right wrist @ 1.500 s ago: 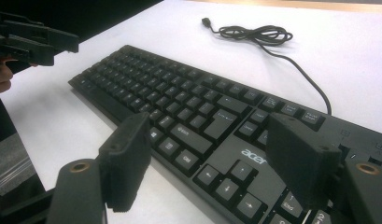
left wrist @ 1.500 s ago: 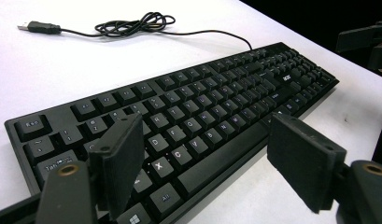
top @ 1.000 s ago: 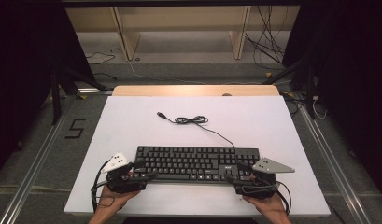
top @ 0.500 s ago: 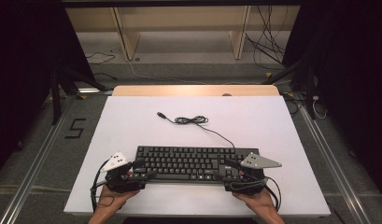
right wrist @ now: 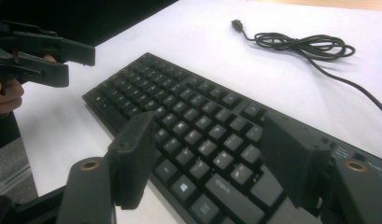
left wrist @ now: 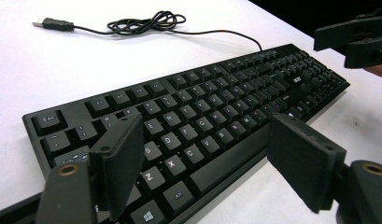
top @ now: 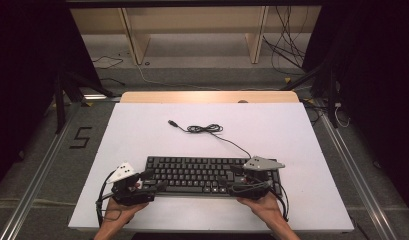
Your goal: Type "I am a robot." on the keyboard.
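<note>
Both tools sit at the lower frame: left tool (top: pixel 151 181) and right tool (top: pixel 237 184) flank the keyboard (top: pixel 202 172), released, the right one's jaws just narrowing, likely to lift it evenly.

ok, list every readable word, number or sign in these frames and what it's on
"5": dark marking on the grey floor left of the table.
"Esc": top corner key of the keyboard, in the left gripper view.
"E", "D", "C", "X", "Z", "Alt": keys of that keyboard near the left tongs.
Windows logo: key on its bottom row.
Other key legends, and those seen past the right tongs: too small or blurred to read.
</note>
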